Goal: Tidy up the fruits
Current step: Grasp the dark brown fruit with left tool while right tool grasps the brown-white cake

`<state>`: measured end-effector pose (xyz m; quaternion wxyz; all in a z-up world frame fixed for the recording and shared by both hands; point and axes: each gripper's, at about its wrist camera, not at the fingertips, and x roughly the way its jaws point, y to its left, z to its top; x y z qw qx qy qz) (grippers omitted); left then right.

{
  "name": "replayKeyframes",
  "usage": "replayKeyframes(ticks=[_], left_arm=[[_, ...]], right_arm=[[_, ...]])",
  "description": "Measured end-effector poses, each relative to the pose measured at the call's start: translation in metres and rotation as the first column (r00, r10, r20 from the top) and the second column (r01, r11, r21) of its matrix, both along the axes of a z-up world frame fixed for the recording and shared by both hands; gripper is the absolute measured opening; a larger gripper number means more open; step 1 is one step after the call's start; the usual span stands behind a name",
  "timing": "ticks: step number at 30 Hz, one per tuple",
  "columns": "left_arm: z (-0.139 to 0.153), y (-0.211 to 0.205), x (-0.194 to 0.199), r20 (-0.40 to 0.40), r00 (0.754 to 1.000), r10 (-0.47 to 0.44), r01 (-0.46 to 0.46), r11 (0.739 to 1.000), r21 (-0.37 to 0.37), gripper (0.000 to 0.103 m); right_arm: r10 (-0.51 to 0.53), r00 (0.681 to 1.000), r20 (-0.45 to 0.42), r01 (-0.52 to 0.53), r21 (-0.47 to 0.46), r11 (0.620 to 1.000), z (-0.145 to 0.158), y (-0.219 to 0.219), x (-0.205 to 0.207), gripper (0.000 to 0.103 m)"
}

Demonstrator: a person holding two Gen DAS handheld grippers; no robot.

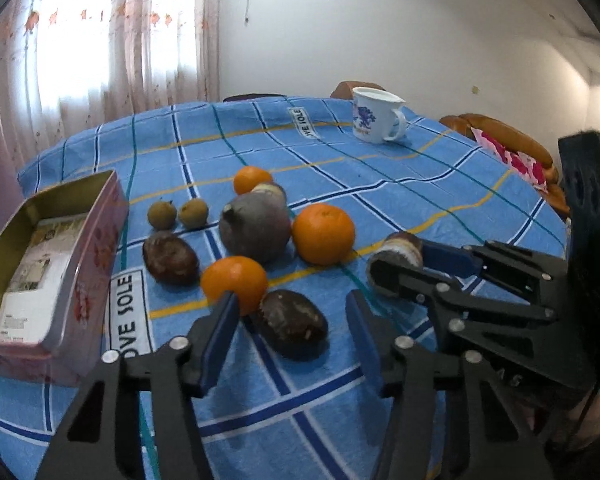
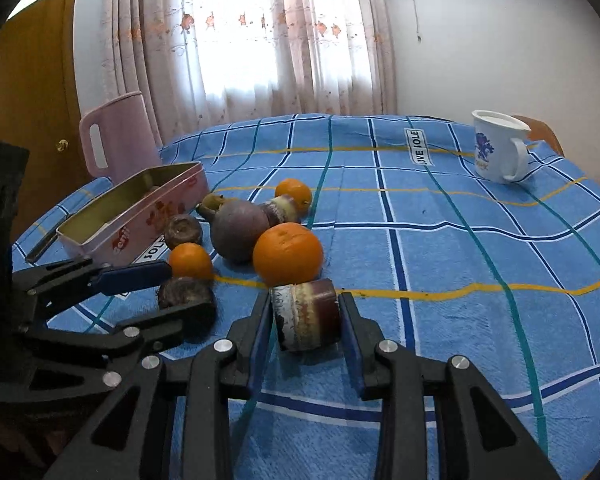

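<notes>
Tin: paper card inside | mug: contents unseen | left gripper fingers wide, empty | right gripper fingers bracket cut fruit

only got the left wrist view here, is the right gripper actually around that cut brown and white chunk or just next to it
Observer: Around it. In the right wrist view the cut brown and white chunk sits between both blue pads of the right gripper, resting on the blue checked tablecloth.
Operator: touching the big orange?
Observer: From the right wrist, the large orange fruit sits directly behind the chunk; any gap is hidden.
Operator: anything behind the pink tin i cant see
Observer: Yes, a pink plastic jug with a slot handle stands behind the open pink rectangular tin.
Operator: and my left gripper
Observer: The left gripper is open, straddling a dark brown rounded fruit.
</notes>
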<state>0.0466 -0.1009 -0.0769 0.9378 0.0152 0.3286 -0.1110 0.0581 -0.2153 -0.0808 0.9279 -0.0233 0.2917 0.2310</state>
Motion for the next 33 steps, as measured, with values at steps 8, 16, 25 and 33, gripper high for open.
replayKeyframes(ticks=[8,16,25,33], left_arm=[[-0.009,0.005,0.003,-0.054,0.999,-0.005,0.004,1.0,-0.019,0.048],[-0.011,0.012,0.007,-0.066,0.997,-0.031,0.025,0.995,-0.092,0.038],[-0.003,0.025,-0.005,-0.009,1.0,-0.006,0.005,0.995,-0.095,0.038],[0.01,0.035,-0.014,0.064,0.998,0.025,-0.021,0.998,-0.064,0.038]], right_arm=[[-0.01,1.0,0.008,0.01,0.017,1.0,0.0,-0.002,-0.001,0.035],[0.004,1.0,0.013,-0.004,0.017,1.0,0.0,-0.002,-0.002,0.035],[0.012,0.998,0.06,-0.012,0.006,1.0,0.005,0.004,-0.011,0.035],[0.04,0.994,0.101,-0.04,-0.008,0.999,0.013,0.018,-0.018,0.035]])
